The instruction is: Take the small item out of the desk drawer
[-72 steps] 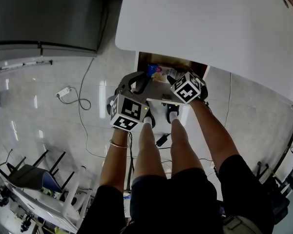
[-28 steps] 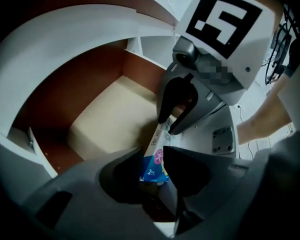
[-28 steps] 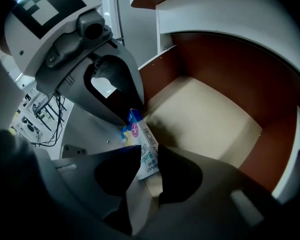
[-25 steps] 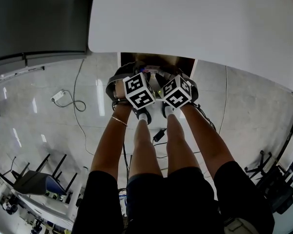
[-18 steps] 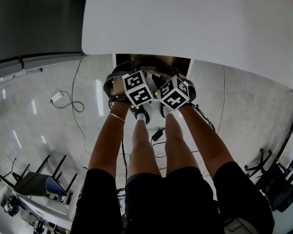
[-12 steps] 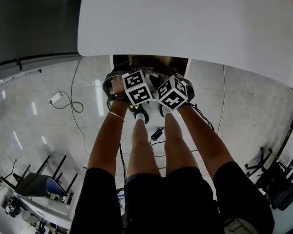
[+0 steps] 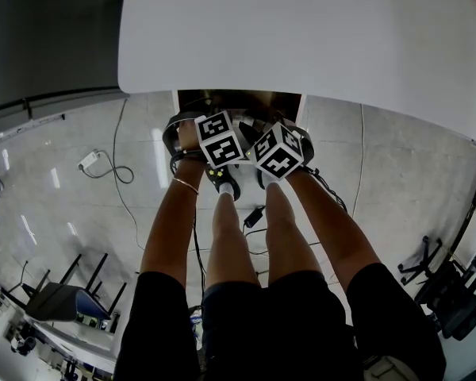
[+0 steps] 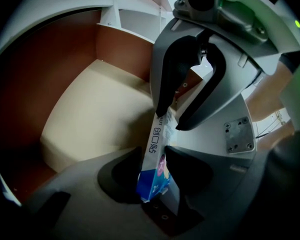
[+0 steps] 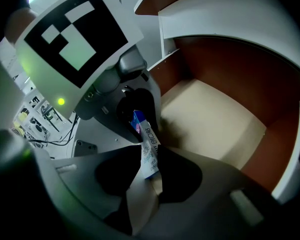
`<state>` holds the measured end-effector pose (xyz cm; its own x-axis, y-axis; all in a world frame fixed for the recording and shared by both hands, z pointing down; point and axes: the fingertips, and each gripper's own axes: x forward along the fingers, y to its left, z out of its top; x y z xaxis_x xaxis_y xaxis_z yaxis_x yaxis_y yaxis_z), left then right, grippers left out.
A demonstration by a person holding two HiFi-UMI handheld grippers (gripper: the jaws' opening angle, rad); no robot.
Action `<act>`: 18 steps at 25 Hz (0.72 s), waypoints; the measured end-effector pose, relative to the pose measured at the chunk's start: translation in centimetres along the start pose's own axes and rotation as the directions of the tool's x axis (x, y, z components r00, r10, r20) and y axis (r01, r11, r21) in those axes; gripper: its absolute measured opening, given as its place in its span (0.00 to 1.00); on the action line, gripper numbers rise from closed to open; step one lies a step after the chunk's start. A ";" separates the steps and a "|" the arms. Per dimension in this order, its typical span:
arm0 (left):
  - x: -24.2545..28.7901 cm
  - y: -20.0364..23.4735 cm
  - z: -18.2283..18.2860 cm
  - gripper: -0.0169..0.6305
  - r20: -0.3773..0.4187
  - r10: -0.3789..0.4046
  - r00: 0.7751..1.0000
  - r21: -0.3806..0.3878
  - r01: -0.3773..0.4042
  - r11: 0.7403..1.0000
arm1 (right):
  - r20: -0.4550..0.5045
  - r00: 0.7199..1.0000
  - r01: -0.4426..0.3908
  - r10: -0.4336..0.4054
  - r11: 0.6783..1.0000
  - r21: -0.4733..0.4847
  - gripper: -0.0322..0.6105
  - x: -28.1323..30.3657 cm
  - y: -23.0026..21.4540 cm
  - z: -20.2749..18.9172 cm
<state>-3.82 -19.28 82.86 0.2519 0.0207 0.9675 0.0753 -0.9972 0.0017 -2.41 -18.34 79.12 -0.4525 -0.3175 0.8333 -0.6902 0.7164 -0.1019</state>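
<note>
Pinches the sachet (image 8: 156, 144) by its white end with right gripper (image 9: 150, 151) fingers, long axis dropping to lower centre, blue end loose between just-opened, wide left gripper (image 8: 154, 156) fingers.

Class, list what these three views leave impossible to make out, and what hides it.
Left gripper view: the print on the packet, too small and blurred to read.
Head view: the packet, under the marker cubes; most of the drawer, under the desk top.
Right gripper view: room clutter at the left edge, too small to name.
</note>
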 end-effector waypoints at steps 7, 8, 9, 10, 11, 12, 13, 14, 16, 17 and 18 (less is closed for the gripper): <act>0.0 -0.2 0.1 0.25 0.007 0.008 1.000 0.028 -0.008 1.000 | -0.009 1.000 -0.006 0.005 0.998 -0.070 0.26 0.2 -1.1 0.4; 0.0 -0.2 0.1 0.25 0.008 0.010 1.000 0.029 -0.011 1.000 | -0.031 0.999 -0.020 0.017 0.995 -0.098 0.27 0.5 -1.1 0.4; 0.0 -0.2 0.1 0.25 0.009 0.012 1.000 0.029 -0.012 1.000 | -0.056 0.998 -0.040 0.034 0.992 -0.122 0.28 0.9 -1.0 0.3; 0.0 -0.2 0.1 0.25 0.011 0.013 1.000 0.028 -0.013 1.000 | -0.081 0.995 -0.064 0.053 0.988 -0.139 0.28 1.2 -0.8 0.1; -0.1 -0.2 0.1 0.25 0.013 0.012 1.000 0.027 -0.012 1.000 | -0.101 0.992 -0.085 0.070 0.985 -0.151 0.28 1.5 -0.7 0.0; -0.1 -0.2 0.2 0.25 0.015 0.011 1.000 0.026 -0.011 1.000 | -0.115 0.990 -0.097 0.079 0.982 -0.160 0.28 1.7 -0.7 -0.2; -0.2 -0.2 0.3 0.24 0.018 0.010 1.000 0.026 -0.010 1.000 | -0.124 0.989 -0.103 0.083 0.981 -0.167 0.28 1.9 -0.8 -0.2; -0.2 -0.2 0.3 0.24 0.021 0.009 1.000 0.027 -0.010 1.000 | -0.131 0.988 -0.108 0.085 0.979 -0.175 0.28 2.0 -0.8 -0.3; -0.3 -0.4 0.3 0.24 0.029 0.007 1.000 0.028 -0.008 1.000 | -0.152 0.983 -0.128 0.098 0.971 -0.201 0.28 2.3 -0.6 -0.5; -0.4 -0.5 0.2 0.24 0.034 0.006 0.999 0.027 -0.007 1.000 | -0.163 0.981 -0.140 0.105 0.966 -0.218 0.27 2.4 -0.3 -0.5; -0.6 -0.6 0.1 0.24 0.038 0.006 0.999 0.026 -0.007 1.000 | -0.172 0.979 -0.152 0.113 0.960 -0.234 0.26 2.5 -0.1 -0.6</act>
<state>-3.87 -18.66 82.28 0.2889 0.0177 0.9572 0.0987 -0.9950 -0.0114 -3.11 -18.84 81.52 -0.4236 -0.1225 0.8975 -0.4619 0.8816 -0.0976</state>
